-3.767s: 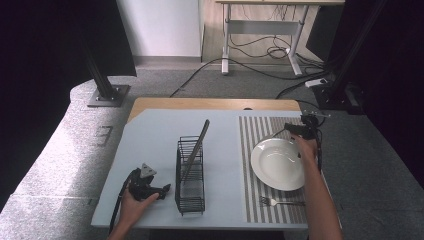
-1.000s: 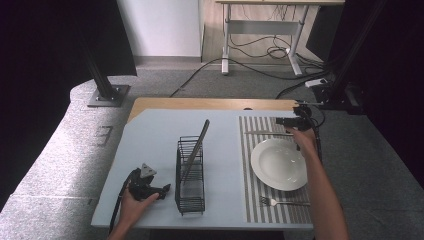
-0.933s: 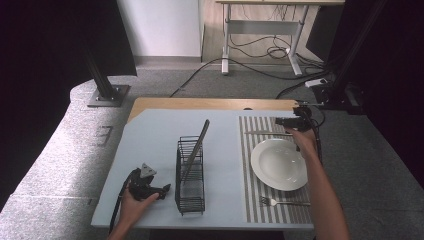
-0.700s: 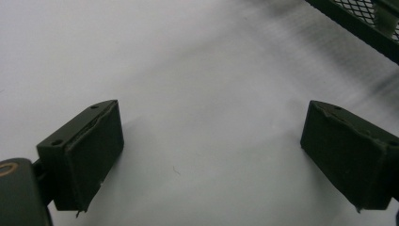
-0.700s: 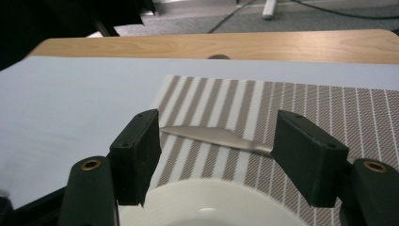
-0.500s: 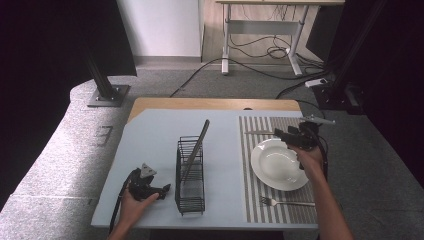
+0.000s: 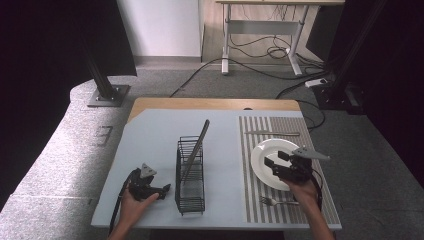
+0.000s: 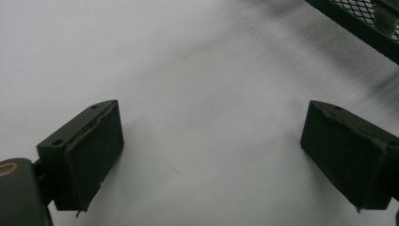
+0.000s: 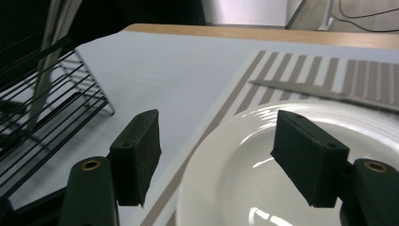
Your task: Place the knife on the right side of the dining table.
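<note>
A white plate (image 7: pixel 270 150) lies on the striped placemat (image 7: pixel 300 135) at the right of the table. My right gripper (image 7: pixel 270 163) hovers over the plate's near half with its jaws pointing left. In the right gripper view the right gripper (image 9: pixel 216 129) is open with nothing between its pads, the plate (image 9: pixel 263 183) right below it. A knife (image 7: pixel 272 133) lies beyond the plate and a fork (image 7: pixel 276 201) lies in front of it. My left gripper (image 7: pixel 164 189) rests low on the table beside the black wire rack (image 7: pixel 190 195). The left gripper (image 8: pixel 211 141) is open over bare tabletop.
A long flat grey piece (image 7: pixel 197 145) leans in the wire rack, whose corner (image 8: pixel 362 21) sits close to my left gripper's jaws. The rack (image 9: pixel 51 122) stands left of the plate. The table's wooden far edge (image 7: pixel 210 103) runs behind the blue-grey top.
My right gripper has drawn back from the far side of the plate, near the knife, toward me and now sits over the plate's near half. The left gripper has stayed put.
</note>
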